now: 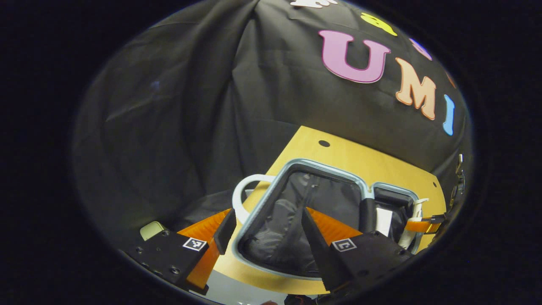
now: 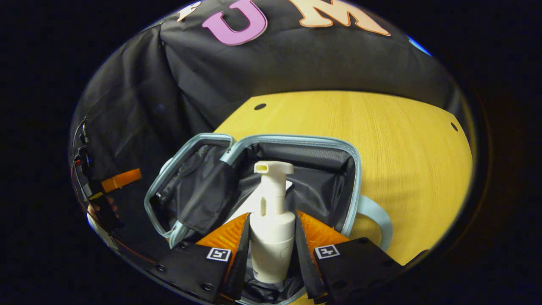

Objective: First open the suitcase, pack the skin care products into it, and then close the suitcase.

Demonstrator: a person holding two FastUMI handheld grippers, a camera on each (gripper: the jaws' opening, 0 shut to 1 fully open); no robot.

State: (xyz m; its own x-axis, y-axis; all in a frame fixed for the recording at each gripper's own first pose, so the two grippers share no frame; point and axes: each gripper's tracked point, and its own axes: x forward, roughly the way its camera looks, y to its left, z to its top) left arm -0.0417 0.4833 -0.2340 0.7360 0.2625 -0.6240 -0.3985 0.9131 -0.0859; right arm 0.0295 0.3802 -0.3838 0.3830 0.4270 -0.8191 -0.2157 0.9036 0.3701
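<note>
The suitcase (image 1: 271, 186) lies open on the wooden table (image 1: 338, 152), with a pale blue rim and black lining. My left gripper (image 1: 269, 233) is open near its rim; one finger is on the handle (image 1: 239, 195) side, the other over the lining. In the right gripper view my right gripper (image 2: 272, 220) is shut on a white pump bottle (image 2: 271, 237), held upright over the right half of the suitcase (image 2: 353, 178). A white flat item (image 2: 247, 207) lies in the lining behind the bottle. The left gripper view shows the bottle (image 1: 417, 209) far right.
Bare wooden tabletop (image 2: 402, 140) stretches to the right of the suitcase, with small holes in it. The suitcase handle (image 2: 377, 216) sticks out on that side. The black cloth wall (image 2: 296, 63) hangs close behind the table. The other gripper (image 2: 120, 180) shows at far left.
</note>
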